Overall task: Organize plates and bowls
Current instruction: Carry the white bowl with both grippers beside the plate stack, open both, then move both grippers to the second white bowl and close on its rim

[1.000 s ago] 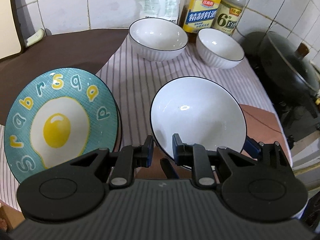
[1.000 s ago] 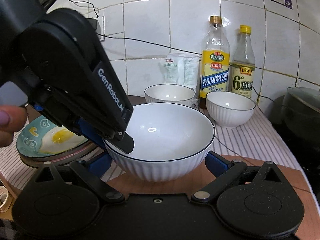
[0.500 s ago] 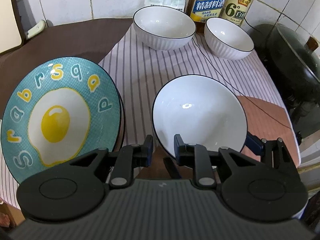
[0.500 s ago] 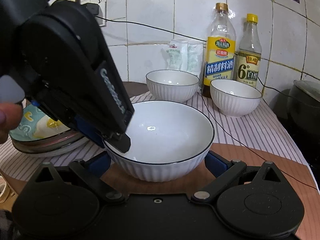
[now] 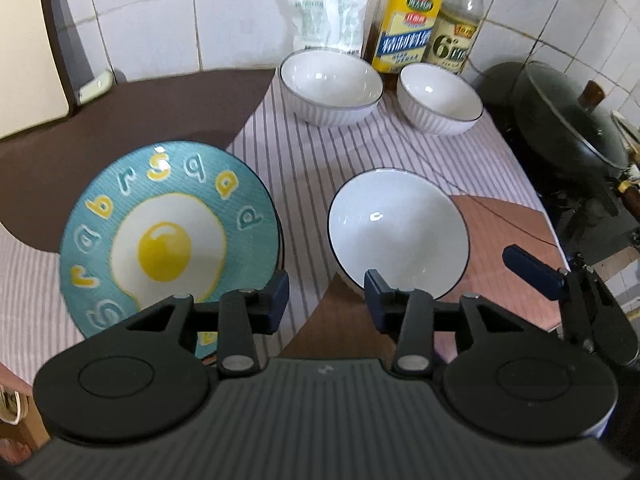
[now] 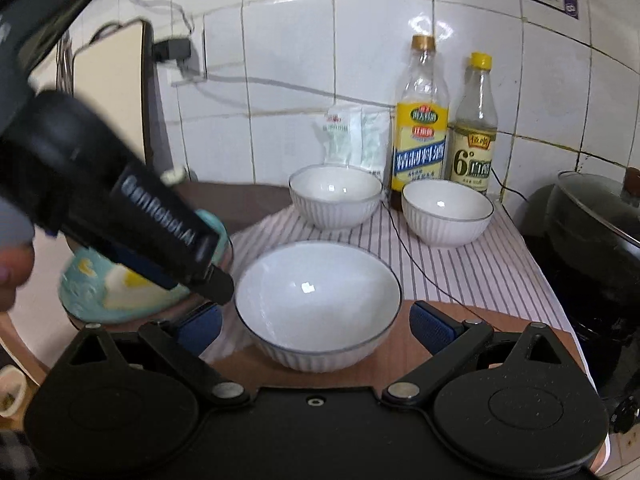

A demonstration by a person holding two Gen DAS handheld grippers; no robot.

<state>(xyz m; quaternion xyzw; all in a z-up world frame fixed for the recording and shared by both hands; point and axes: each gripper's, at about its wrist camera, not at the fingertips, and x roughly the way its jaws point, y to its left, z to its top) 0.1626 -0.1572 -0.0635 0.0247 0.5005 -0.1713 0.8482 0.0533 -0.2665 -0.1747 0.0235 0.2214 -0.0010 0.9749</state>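
Observation:
A white ribbed bowl sits on the brown board near me. My left gripper is open and empty, just off the bowl's near-left rim. My right gripper is open, its blue pads on either side of the bowl without touching it. A teal fried-egg plate lies on a stack at the left; it also shows in the right wrist view. Two more white bowls stand at the back.
Two bottles and a white packet stand against the tiled wall. A black lidded wok sits on the stove at the right. A thin black cable runs over the striped cloth.
My left gripper has opened and let go of the near bowl's rim, then pulled back and up. The bowl now rests on the board. The right gripper has also drawn back a little.

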